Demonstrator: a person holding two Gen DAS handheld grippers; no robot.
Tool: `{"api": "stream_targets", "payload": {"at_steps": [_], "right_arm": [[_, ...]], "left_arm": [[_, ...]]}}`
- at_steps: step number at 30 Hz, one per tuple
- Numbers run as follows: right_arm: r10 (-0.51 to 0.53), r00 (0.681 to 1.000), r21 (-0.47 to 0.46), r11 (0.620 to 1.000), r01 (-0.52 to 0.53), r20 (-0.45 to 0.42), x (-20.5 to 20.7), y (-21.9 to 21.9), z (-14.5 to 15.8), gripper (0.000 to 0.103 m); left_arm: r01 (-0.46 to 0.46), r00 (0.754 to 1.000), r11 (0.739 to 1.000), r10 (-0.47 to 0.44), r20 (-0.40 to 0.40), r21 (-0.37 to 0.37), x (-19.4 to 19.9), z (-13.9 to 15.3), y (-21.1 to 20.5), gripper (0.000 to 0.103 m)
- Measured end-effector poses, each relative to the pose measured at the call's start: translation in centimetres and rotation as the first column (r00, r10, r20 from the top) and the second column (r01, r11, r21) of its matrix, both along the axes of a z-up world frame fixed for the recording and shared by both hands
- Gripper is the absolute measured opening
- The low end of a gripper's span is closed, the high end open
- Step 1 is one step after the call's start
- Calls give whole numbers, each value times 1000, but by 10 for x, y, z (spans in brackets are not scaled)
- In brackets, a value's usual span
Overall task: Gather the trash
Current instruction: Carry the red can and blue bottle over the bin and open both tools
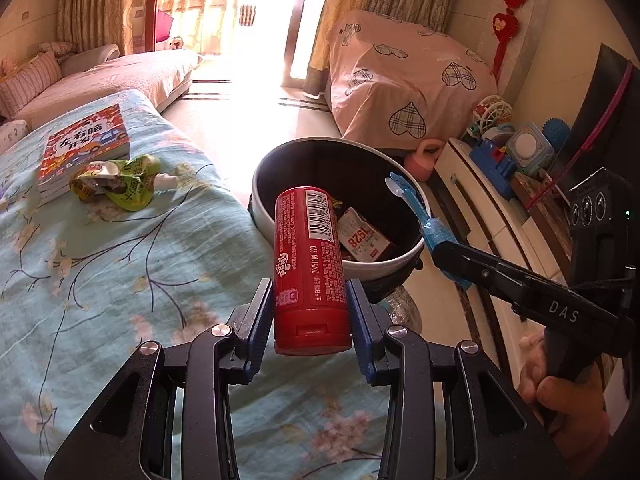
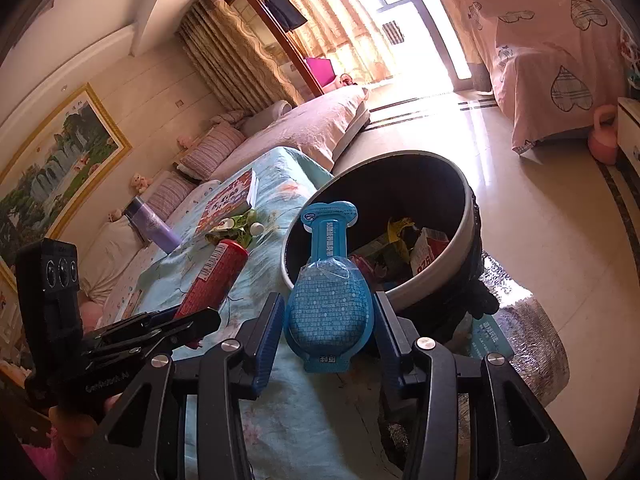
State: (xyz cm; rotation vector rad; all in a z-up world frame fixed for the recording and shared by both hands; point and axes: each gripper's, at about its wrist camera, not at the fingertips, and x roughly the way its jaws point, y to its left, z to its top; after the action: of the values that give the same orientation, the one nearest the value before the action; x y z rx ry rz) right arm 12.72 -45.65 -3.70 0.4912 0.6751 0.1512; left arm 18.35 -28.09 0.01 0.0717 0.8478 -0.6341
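Note:
My left gripper is shut on a red snack can, held upright-tilted just before the round dark trash bin. The can also shows in the right wrist view. My right gripper is shut on a blue flat package, held at the bin's near rim; it shows in the left wrist view over the bin's right edge. The bin holds several wrappers, one red and white. A crumpled green pouch lies on the blue floral bedcover.
A children's book lies on the bedcover by the pouch. A purple bottle lies further back. A pink covered sofa, a pink heart-print cover, a toy-laden white cabinet and a tiled floor surround the bin.

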Motion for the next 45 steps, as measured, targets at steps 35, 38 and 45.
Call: {"api": "stream_targets", "payload": {"at_steps": [35, 38, 45], "right_arm": [[-11, 999, -50, 999, 9, -43, 54, -33, 4, 46], [-12, 999, -55, 998, 9, -47, 58, -33, 3, 46], [-11, 998, -65, 998, 8, -56, 65, -35, 2, 46]], "left_arm": [[-6, 1000, 998, 7, -18, 57, 63, -6, -47, 35], [-7, 1000, 999, 8, -22, 53, 66, -7, -47, 35], [-7, 1000, 999, 9, -24, 54, 72, -8, -48, 35]]}}
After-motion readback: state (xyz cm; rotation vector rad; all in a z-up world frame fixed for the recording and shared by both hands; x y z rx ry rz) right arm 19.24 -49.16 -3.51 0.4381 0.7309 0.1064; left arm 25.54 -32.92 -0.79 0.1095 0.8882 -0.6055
